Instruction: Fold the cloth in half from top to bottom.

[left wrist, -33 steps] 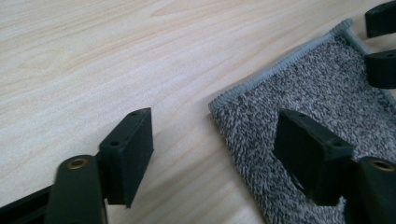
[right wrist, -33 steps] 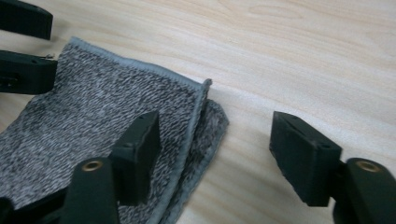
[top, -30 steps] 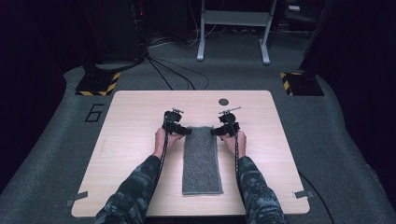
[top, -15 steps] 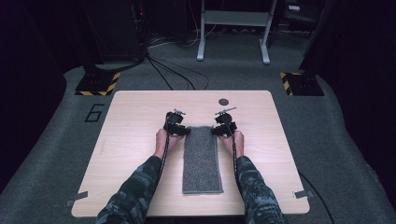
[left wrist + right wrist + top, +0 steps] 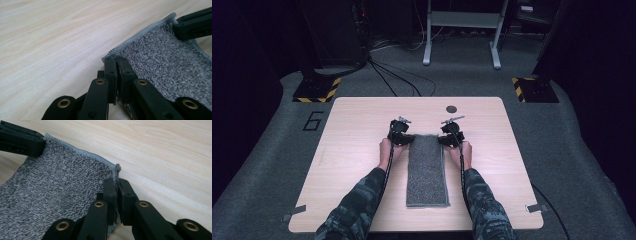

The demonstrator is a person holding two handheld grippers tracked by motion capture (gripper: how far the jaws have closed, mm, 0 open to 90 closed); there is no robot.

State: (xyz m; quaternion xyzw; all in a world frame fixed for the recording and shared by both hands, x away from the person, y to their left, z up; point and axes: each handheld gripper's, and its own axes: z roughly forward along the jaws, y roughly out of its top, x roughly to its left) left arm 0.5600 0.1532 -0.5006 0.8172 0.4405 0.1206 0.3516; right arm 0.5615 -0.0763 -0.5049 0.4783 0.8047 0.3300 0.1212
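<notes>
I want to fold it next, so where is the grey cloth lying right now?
In the high view the grey cloth lies lengthwise at the middle of the table, between the forearms, its far corners pinched by the left gripper and right gripper.

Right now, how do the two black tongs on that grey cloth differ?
The left tongs pinch the far left corner of the grey cloth; the right tongs pinch its far right corner. The left tongs point rightward over the table, the right tongs leftward. Both have just closed shut on the cloth's edge.

We see a speckled grey cloth, pale wood-grain counter, black fingers, and camouflage sleeves.
</notes>
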